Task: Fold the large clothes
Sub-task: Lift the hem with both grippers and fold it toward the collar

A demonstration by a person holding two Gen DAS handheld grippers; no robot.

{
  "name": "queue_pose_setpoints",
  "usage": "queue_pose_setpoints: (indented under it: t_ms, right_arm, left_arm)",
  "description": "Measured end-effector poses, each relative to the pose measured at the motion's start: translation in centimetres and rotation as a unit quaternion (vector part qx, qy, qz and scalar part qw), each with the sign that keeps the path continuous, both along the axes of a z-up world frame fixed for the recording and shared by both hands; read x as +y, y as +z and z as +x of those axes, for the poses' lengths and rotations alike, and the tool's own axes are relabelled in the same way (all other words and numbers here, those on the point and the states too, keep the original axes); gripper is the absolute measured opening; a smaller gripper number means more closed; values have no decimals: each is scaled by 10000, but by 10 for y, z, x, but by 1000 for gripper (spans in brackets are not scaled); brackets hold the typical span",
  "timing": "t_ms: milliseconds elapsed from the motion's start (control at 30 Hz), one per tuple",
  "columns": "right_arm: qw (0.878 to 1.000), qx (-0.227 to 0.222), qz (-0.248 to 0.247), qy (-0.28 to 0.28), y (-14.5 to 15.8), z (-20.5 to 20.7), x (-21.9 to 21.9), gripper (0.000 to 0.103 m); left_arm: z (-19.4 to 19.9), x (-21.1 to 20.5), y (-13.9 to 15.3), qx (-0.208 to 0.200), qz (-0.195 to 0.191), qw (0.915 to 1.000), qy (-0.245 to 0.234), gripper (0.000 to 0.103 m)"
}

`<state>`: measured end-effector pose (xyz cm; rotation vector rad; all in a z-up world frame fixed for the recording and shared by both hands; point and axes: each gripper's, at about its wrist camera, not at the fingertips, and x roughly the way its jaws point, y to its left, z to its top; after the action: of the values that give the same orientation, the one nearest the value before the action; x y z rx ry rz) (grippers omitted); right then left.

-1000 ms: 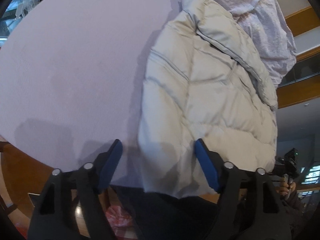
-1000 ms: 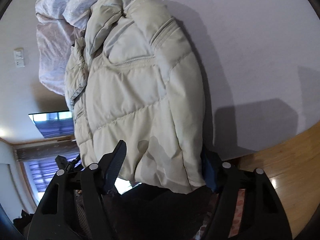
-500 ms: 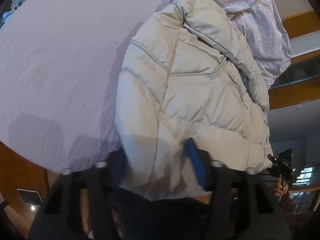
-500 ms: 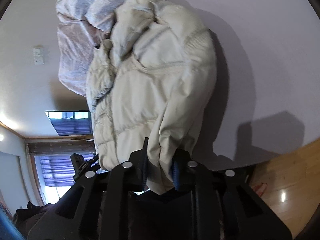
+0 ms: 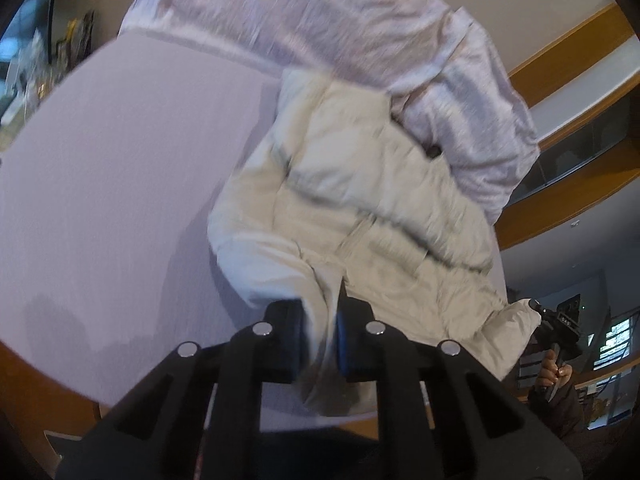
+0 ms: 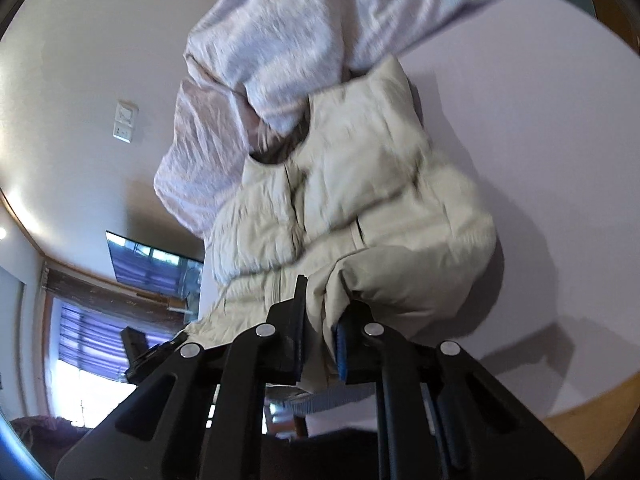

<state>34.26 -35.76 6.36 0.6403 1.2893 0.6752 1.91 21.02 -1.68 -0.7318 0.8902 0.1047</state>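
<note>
Pale lilac bed (image 5: 112, 168) fills the frame; left hand-held gripper (image 5: 318, 344) and right hand-held gripper (image 6: 320, 340) each pinch the cream jacket (image 5: 360, 184) hem, jaws having just closed. Next, I judge, carry the hem toward the collar, upper frame.

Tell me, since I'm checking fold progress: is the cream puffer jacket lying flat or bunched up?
Bunched up. The puffer jacket is gathered at its near hem, where the left gripper and right gripper each pinch its fabric.

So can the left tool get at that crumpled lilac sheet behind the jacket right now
Probably not as things stand. The left tool is shut on the hem of the cream jacket, and the jacket's whole bulk lies between it and the lilac sheet.
</note>
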Motion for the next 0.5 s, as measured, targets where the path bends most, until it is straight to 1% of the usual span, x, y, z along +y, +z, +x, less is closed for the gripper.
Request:
queue_pose_setpoints:
  t_ms: [200,400,500]
  right_arm:
    - [9987,-376,-172,-311,22,44,10,12]
    - [9951,-776,-513,-345,43,82,35,12]
    - [9920,-997,-692,-354,54,99,46,12]
  left_arm:
    - [33,11,38,-354,379,9986,50,14]
    - [77,22,67,-560,696,9959,149,14]
    - [98,28,81,-650,756,9948,228,14]
